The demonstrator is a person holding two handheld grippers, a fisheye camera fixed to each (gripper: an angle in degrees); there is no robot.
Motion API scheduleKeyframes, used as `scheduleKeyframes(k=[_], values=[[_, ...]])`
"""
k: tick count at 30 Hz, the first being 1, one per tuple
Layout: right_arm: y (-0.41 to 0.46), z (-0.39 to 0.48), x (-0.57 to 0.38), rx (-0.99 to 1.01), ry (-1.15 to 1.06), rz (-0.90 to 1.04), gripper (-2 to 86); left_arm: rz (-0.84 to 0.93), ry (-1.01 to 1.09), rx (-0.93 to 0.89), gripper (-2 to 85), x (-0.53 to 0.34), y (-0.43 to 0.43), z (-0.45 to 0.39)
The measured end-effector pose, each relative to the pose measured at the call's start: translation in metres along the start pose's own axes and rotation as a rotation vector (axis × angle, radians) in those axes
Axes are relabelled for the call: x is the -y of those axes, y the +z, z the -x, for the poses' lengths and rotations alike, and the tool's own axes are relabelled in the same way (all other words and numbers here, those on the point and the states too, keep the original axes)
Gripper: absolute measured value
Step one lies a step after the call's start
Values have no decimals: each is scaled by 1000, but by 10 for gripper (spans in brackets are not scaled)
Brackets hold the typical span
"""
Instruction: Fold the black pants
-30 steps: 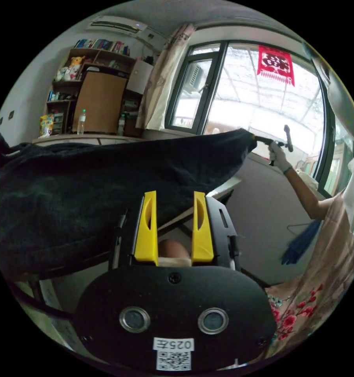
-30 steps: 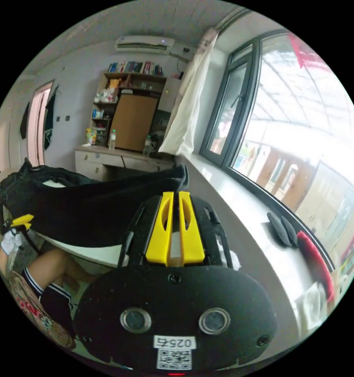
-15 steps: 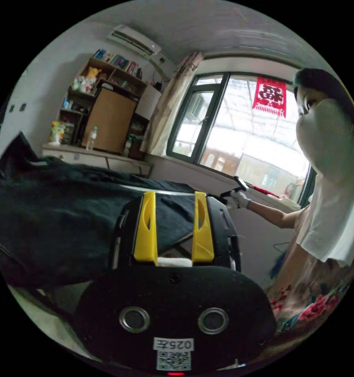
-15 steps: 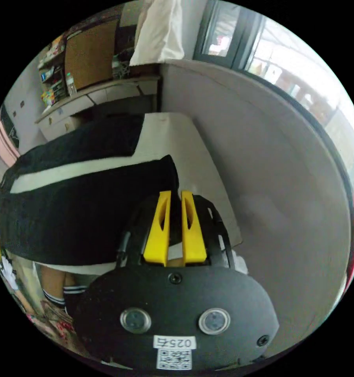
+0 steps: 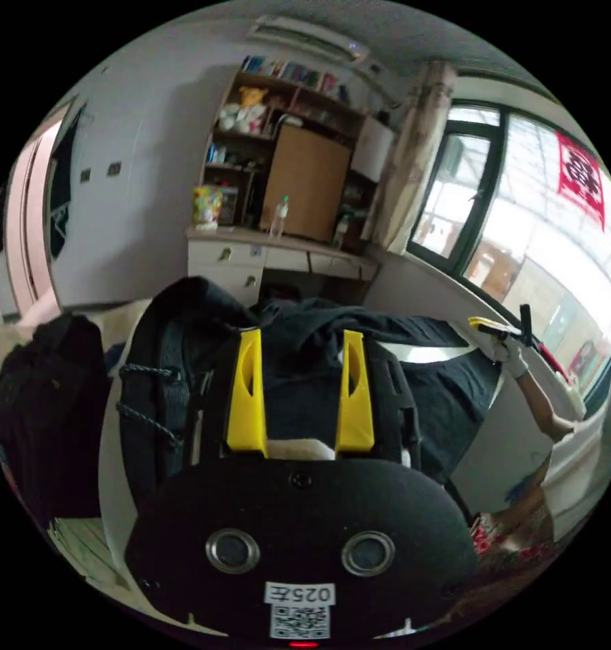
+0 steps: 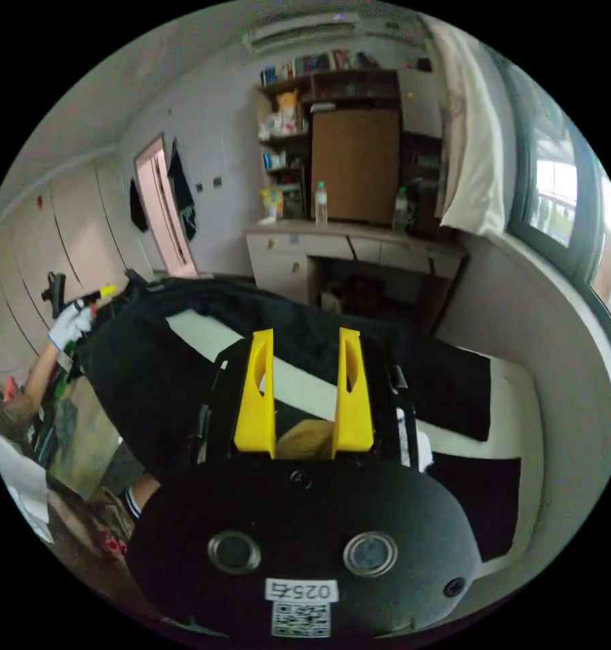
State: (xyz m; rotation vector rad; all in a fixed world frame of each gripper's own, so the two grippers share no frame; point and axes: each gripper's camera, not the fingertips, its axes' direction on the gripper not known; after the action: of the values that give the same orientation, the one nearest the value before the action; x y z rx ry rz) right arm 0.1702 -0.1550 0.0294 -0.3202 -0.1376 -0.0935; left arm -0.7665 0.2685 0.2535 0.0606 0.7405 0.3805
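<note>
So right now your black pants are lying spread out across the white bench, and both legs look laid out lengthwise with a strip of bare bench showing between them. That's a decent starting layout, I'd guess, since flat fabric gives you clean edges to fold along.

Your left gripper has its yellow jaws wide apart with nothing between them, so it's let go. It hangs over the bunched end of the pants, next to a dark bag sitting at that end of the bench. From the right gripper view you can spot that same gripper out at the far edge, in your gloved hand, just off the fabric.

Your right gripper is spread open too, empty, hovering above the leg end of the pants. In the left gripper view it shows up over by the window side, clear of the cloth.

My read: the pants are spread but no fold is made yet. With a gripper at each end, you're set up to pinch corners and bring one half over the other. One leg end hangs a bit over the bench edge, so watch that it doesn't drag the rest off when you lift.
</note>
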Motion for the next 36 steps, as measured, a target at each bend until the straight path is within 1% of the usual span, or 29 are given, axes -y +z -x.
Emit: scheduleKeyframes(k=[1,3,5,7,9,10,12,13,14,15,17,18,19,20,21,22,23,24,25,26,27,28,29,30,31,32,34,35,36], values=[[18,1,6,-11,-21,44,135,13,-22,11,120,7,10,8],[79,2,22,9,-95,201,136,38,-50,123,122,33,38,26],[105,8,31,25,-135,234,136,54,-44,164,129,51,55,30],[118,20,39,36,-179,220,129,49,-69,176,137,69,67,32],[126,46,52,93,-240,181,119,48,-114,273,131,93,79,43],[128,55,55,125,-266,176,118,58,-140,279,126,99,83,49],[137,95,70,214,-377,164,125,108,-275,241,111,111,103,78],[142,106,73,224,-409,172,127,118,-302,230,109,112,108,85],[153,129,80,212,-473,190,131,144,-346,234,102,111,117,95],[167,148,86,157,-532,209,134,179,-383,234,98,111,126,101],[187,168,91,43,-597,235,128,190,-381,233,98,115,128,99],[190,173,96,33,-612,208,117,206,-347,230,104,118,129,94],[194,175,99,19,-617,222,112,211,-331,231,106,119,128,90],[199,175,103,42,-623,235,96,200,-286,239,110,121,123,78],[204,172,107,93,-592,269,83,183,-183,207,108,121,117,57],[207,169,109,112,-570,287,78,170,-136,182,107,119,112,44],[210,164,112,135,-539,297,72,125,-42,109,106,114,103,15],[212,160,113,150,-529,300,70,107,72,-13,109,107,97,-18],[213,159,114,156,-526,301,69,116,120,-79,111,103,97,-35],[215,157,114,164,-522,299,69,158,195,-181,120,96,102,-69],[217,155,113,166,-523,291,66,218,296,-224,134,89,112,-104],[218,155,113,165,-520,289,64,245,348,-217,137,85,119,-121],[220,154,113,149,-510,285,53,287,434,-146,144,78,133,-148],[222,155,113,110,-507,281,37,335,485,-55,141,74,148,-166],[223,155,112,76,-509,277,27,367,502,-13,140,72,157,-172],[225,159,110,44,-538,270,14,447,553,53,128,69,174,-181],[227,162,107,15,-553,265,4,539,575,93,107,62,194,-183],[228,163,106,0,-566,258,0,605,649,185,87,50,208,-186],[229,162,104,-9,-569,252,-3,578,685,208,63,43,208,-188]])
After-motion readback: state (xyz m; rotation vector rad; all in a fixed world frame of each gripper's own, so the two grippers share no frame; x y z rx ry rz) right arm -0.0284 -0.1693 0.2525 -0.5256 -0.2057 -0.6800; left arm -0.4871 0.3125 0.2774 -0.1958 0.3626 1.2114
